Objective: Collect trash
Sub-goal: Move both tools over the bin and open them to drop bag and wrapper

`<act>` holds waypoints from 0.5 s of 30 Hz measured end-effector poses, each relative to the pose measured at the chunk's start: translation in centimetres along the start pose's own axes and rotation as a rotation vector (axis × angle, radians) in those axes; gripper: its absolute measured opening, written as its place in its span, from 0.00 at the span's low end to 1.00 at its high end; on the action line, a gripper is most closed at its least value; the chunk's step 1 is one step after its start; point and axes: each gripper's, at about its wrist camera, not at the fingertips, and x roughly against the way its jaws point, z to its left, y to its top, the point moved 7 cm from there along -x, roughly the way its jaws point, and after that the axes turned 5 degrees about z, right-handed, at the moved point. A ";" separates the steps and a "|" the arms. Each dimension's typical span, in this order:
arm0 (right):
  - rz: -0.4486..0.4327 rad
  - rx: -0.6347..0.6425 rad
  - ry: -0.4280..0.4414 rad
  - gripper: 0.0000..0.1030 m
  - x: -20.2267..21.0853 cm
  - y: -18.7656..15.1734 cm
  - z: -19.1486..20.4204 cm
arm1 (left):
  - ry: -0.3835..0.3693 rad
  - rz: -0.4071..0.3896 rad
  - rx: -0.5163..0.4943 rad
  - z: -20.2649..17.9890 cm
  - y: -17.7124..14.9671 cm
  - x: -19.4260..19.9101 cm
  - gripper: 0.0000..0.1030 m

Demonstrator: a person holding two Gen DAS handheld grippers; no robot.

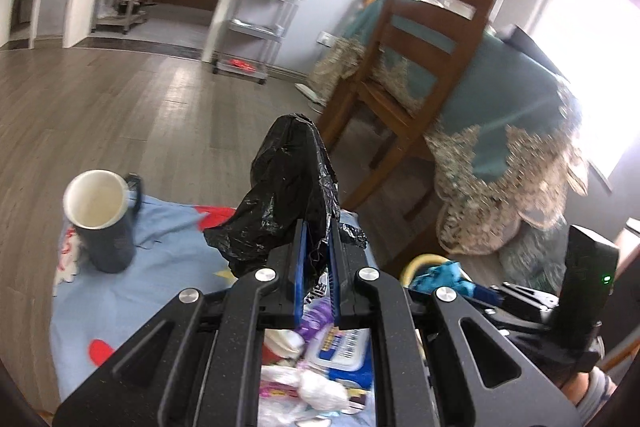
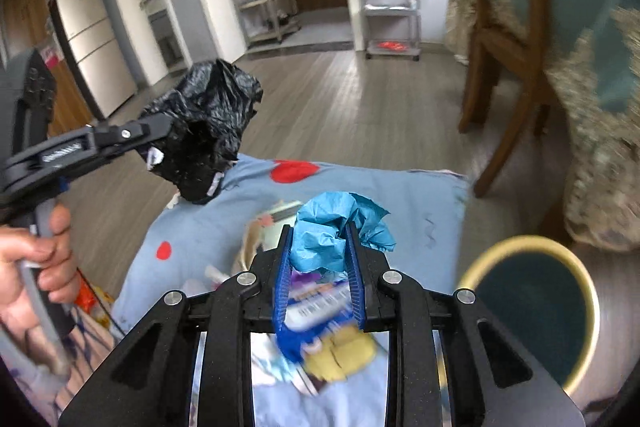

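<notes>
Both fingers clamped: left gripper (image 1: 317, 247) on black bag (image 1: 288, 187); right gripper (image 2: 320, 259) on blue paper (image 2: 336, 231).

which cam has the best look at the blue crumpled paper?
Right wrist: the blue crumpled paper sits centred, clamped in the right gripper, folds clearly visible. The left wrist view shows only a small blue scrap at its lower right, partly hidden behind the left gripper's frame.
</notes>
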 end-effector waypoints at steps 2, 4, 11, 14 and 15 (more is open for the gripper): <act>-0.018 -0.024 -0.024 0.26 1.7 -1.1 -1.4 | -0.022 0.017 -0.038 -1.8 -0.6 -0.6 0.08; -0.027 -0.039 -0.044 0.26 2.8 -2.0 -2.5 | -0.052 0.041 -0.076 -3.9 -1.3 -1.5 0.08; -0.070 -0.133 -0.122 0.26 5.9 -5.2 -6.9 | -0.135 0.134 -0.177 -9.7 -4.6 -4.4 0.08; -0.088 -0.193 -0.151 0.26 6.7 -6.6 -9.3 | -0.170 0.182 -0.231 -12.6 -6.4 -6.0 0.08; -0.092 -0.217 -0.163 0.26 6.9 -7.2 -10.2 | -0.177 0.193 -0.245 -13.2 -6.8 -6.4 0.08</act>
